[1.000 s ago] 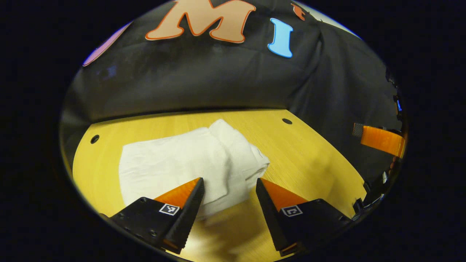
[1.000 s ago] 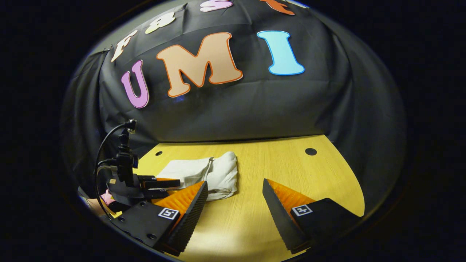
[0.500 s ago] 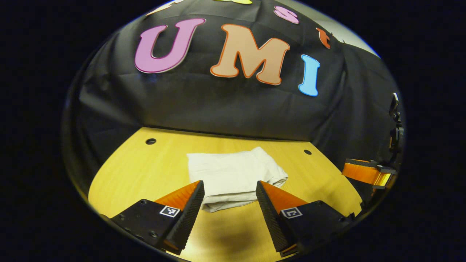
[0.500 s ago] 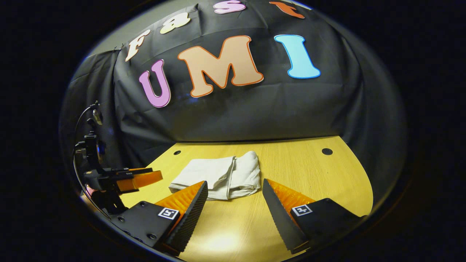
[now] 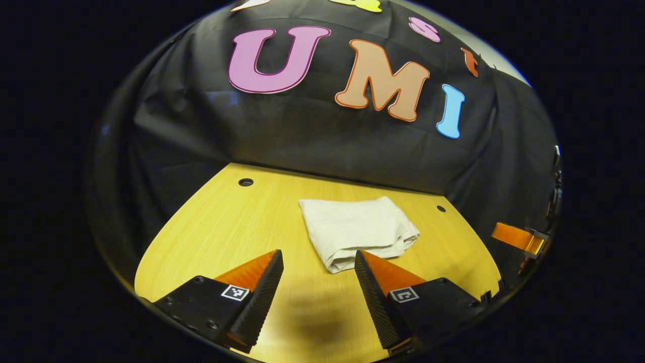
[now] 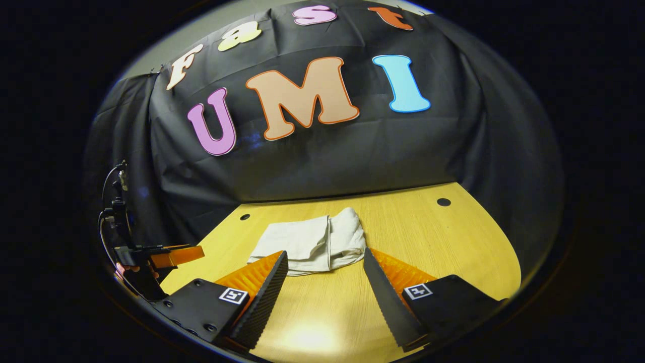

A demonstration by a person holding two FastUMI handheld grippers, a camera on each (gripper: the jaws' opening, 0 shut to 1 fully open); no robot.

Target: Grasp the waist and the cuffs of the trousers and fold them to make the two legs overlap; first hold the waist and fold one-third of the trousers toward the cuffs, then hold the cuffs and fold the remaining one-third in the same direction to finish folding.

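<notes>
The white trousers (image 5: 358, 229) lie folded into a small flat bundle on the yellow wooden table (image 5: 227, 227). In the left gripper view my left gripper (image 5: 318, 262) is open above the table, just short of the bundle's near edge, with nothing between its fingers. In the right gripper view the same trousers (image 6: 315, 242) rest just beyond my right gripper (image 6: 325, 262), which is also open and holds nothing. The left gripper (image 6: 171, 256) shows far off at the left of the right gripper view. The right gripper's finger (image 5: 519, 238) shows at the right edge of the left gripper view.
The black cloth wall (image 6: 322, 161) closes the table's far side and wraps around both ends. Small round holes (image 5: 246, 182) mark the tabletop near its back corners. A cable (image 6: 108, 201) rises from the far left gripper.
Both grippers have drawn back from the folded trousers, which stay lying on the table. The left gripper has pulled away and swung to the left; both stay open.
</notes>
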